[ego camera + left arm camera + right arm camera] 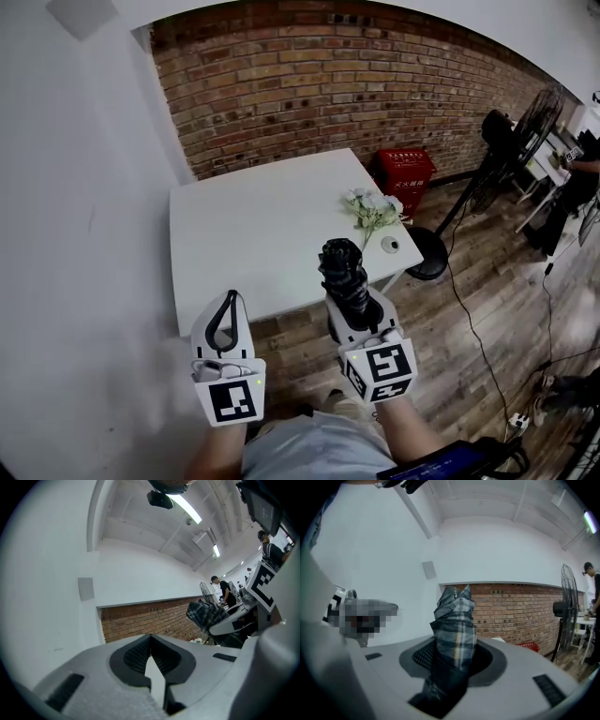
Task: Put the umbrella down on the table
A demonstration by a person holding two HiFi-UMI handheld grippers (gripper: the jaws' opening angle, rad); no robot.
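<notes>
A folded dark plaid umbrella (pixel 343 270) sticks out forward from my right gripper (pixel 355 306), which is shut on its lower part. In the right gripper view the umbrella (pixel 454 620) stands between the two jaws of the right gripper (pixel 451 660) and rises above them. It hangs over the wooden floor just short of the near edge of the white table (pixel 262 234). My left gripper (pixel 231 296) is level beside it on the left, shut, its tips touching with nothing between them. In its own view, the left gripper (pixel 151 639) faces the brick wall.
On the table's right corner lie a bunch of pale flowers (pixel 370 211) and a small round white object (pixel 391 245). A red box (pixel 405 173) stands against the brick wall. A black floor fan (pixel 511 141), cables and a person (pixel 572 187) are on the right.
</notes>
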